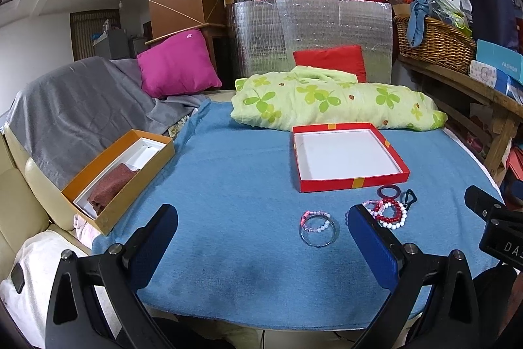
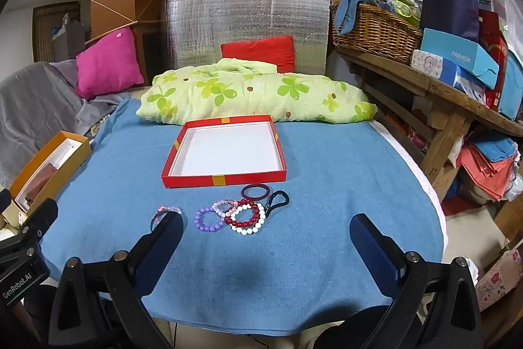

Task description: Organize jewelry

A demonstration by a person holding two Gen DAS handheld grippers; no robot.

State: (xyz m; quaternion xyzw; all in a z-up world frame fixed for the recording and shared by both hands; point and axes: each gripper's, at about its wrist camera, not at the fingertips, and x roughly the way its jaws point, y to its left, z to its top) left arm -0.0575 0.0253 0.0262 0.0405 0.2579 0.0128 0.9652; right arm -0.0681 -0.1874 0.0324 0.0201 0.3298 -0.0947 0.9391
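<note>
Where the two views begin, nearest the lenses: left gripper (image 1: pixel 263 233), jaws spread wide and holding nothing, blue pads facing one another above the blue cloth (image 1: pixel 228 251); right gripper (image 2: pixel 266 233), likewise parted and empty, over the same cloth. Just beyond the fingertips, loose on the cloth: clear bangle (image 1: pixel 318 233) with a pink-and-clear bead bracelet (image 1: pixel 315 219) lying across it, set apart to the left of the main cluster and partly hidden behind the right gripper's left finger in the right wrist view. Main cluster: purple bead bracelet (image 2: pixel 208 219); pale pink bead bracelet (image 2: pixel 224 206) touching it; red bead bracelet (image 2: pixel 242 213) overlapping a white bead bracelet (image 2: pixel 250 223); black clip loop (image 2: pixel 278 200) just to the right of these; dark purple ring bangle (image 2: pixel 256 191) behind, close to the box front. Farther back, mid-cloth: shallow red box (image 2: pixel 225 177) with yellow tape marks on its rim, white interior, nothing inside, all jewelry outside it and on its near side. Off the cloth's left edge: orange box (image 1: pixel 114 185), open, white lining, brown folded fabric (image 1: pixel 111 185) within. Behind the red box: green clover-print bundle (image 2: pixel 248 94). Beyond that: red cushion (image 2: pixel 260 51) against a silver foil panel (image 2: pixel 245 22); magenta cushion (image 2: pixel 106 64) on a grey throw at left. At right: wicker basket (image 2: pixel 376 35) on a wooden bench (image 2: pixel 441 94).
</note>
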